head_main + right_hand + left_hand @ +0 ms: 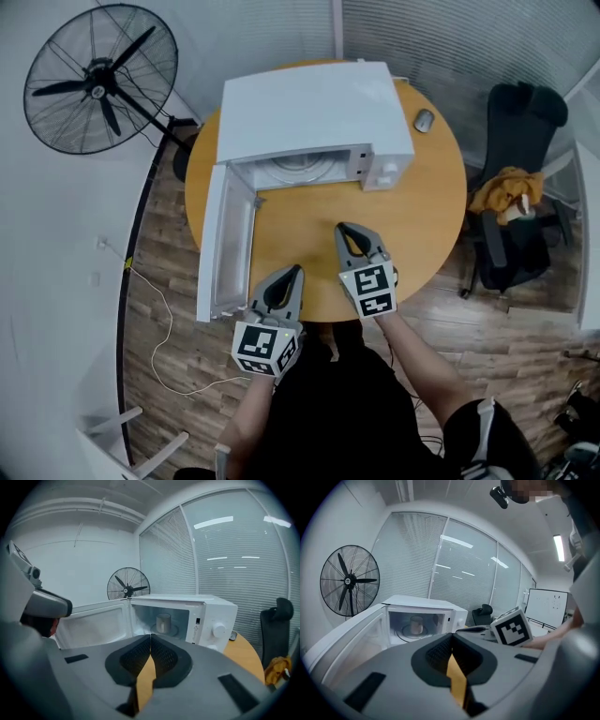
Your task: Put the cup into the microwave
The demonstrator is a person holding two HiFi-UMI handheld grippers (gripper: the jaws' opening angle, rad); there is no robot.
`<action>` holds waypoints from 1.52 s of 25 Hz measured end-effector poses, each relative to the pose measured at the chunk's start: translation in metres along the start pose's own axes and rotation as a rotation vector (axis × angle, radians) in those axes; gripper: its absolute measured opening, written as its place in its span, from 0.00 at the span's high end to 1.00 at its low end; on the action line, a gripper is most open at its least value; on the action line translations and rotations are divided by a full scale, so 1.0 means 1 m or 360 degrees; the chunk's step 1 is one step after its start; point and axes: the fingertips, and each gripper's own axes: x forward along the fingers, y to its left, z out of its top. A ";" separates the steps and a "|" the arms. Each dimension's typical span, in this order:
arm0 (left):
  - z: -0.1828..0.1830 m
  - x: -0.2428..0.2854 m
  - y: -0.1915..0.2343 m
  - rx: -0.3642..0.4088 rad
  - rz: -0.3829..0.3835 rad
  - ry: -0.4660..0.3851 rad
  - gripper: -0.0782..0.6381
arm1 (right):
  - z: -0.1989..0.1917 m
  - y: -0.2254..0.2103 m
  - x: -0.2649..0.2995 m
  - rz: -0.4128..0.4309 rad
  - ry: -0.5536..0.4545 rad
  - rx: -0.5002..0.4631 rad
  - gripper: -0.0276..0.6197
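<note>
The head view looks steeply down from overhead; both gripper views face, low and near, the shared white box-shaped microwave (pixel 309 117).

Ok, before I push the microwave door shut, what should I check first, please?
1. Cup is inside the microwave, upright on the turntable: ok.
2. Cup sits well behind the front opening: ok.
3. Right gripper has its jaws together and holds nothing: ok.
4. Left gripper has its jaws together and holds nothing: ok.
5. Door stands wide open, ready to swing: ok.
6. Door's swing path is free of the grippers: cannot tell; in the head view the left gripper is near the door's free end.
</note>
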 end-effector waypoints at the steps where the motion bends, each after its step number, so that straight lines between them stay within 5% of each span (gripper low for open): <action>1: 0.001 -0.004 -0.001 0.0006 -0.0014 -0.0009 0.90 | 0.003 0.006 -0.007 -0.0003 -0.0010 -0.0004 0.94; 22: 0.001 -0.081 -0.022 0.0094 -0.0273 -0.0119 0.90 | 0.047 0.100 -0.148 -0.0038 -0.0193 0.0013 0.94; 38: -0.009 -0.109 -0.007 0.0113 -0.0279 -0.0137 0.90 | 0.036 0.137 -0.156 -0.0069 -0.0202 0.0061 0.94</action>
